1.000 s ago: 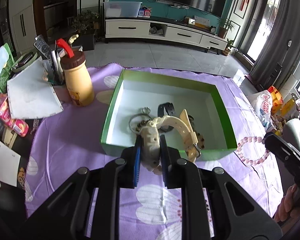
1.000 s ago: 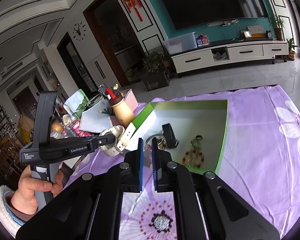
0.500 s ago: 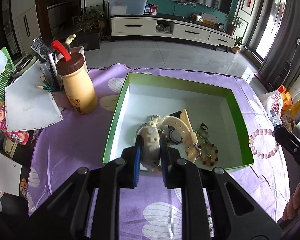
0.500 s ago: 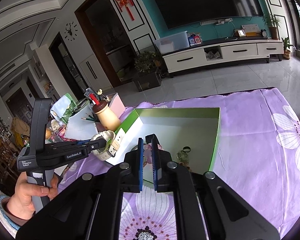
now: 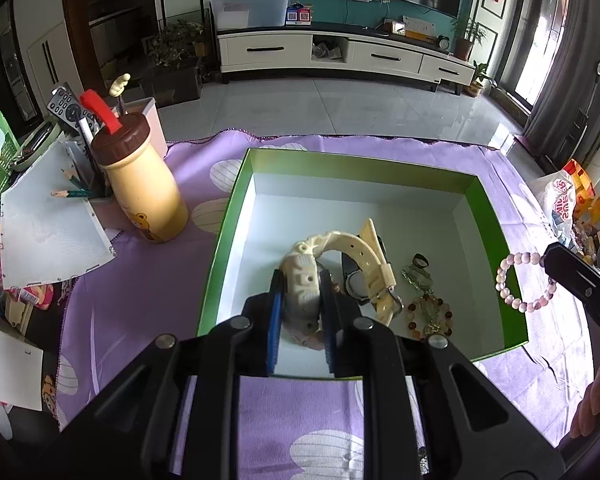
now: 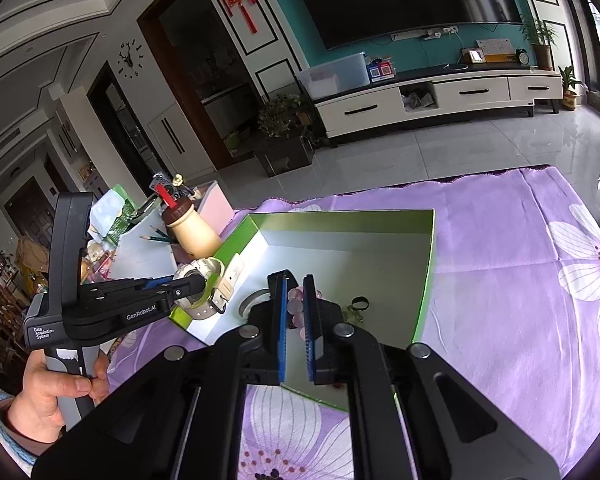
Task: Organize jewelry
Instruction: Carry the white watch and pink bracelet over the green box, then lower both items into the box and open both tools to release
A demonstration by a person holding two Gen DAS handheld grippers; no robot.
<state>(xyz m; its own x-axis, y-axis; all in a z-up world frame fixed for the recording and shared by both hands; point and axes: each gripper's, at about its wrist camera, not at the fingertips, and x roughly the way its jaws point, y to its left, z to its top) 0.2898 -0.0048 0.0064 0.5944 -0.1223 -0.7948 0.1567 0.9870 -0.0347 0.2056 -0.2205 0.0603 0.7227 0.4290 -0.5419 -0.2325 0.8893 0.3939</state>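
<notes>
Item, table with purple floral cloth (image 5: 148, 304): at left, a yellow bottle (image 5: 146, 196) just beside the green box (image 5: 224, 248), so little room on that side. Left gripper (image 5: 302, 300), clenched on a cream watch (image 5: 332, 258), now hangs over the box floor where a second ago it sat short of the near wall; judged ready to set down. Inside, right of the watch: a dark watch (image 5: 354, 280), a ring (image 5: 419, 261), a brown bead bracelet (image 5: 430, 314). Right gripper (image 6: 294, 302), clamped on a pink bead bracelet (image 5: 526, 280), has likewise come over the right wall. Far half of the box lies bare.
</notes>
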